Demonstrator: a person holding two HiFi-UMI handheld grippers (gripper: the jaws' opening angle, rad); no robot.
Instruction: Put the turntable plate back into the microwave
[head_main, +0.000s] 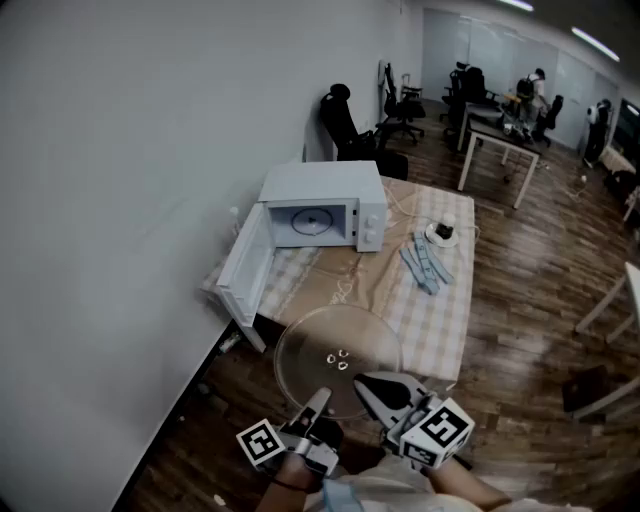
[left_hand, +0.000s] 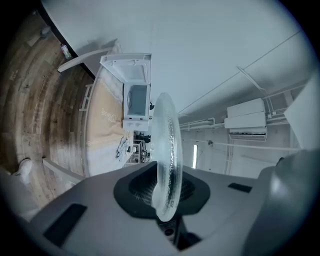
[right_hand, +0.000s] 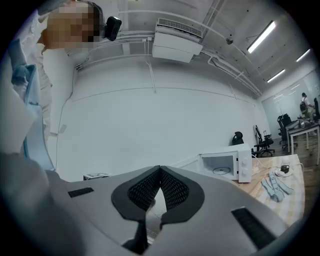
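Observation:
The clear glass turntable plate (head_main: 335, 355) hangs level in the air in front of the table's near edge. My left gripper (head_main: 320, 400) is shut on its near rim; in the left gripper view the plate (left_hand: 167, 150) stands edge-on between the pads. My right gripper (head_main: 370, 385) is beside it, at the plate's near right rim, its jaws shut with nothing seen between them (right_hand: 160, 172). The white microwave (head_main: 325, 205) sits at the table's far left, its door (head_main: 245, 265) swung open to the left. A roller ring (right_hand: 220, 170) lies on the floor of its cavity.
The table (head_main: 440, 320) has a checked cloth. On it lie blue gloves (head_main: 425, 262), a small white dish (head_main: 441, 233) and a cable. A white wall runs along the left. Office chairs (head_main: 345, 125) and desks (head_main: 500, 135) stand behind on the wooden floor.

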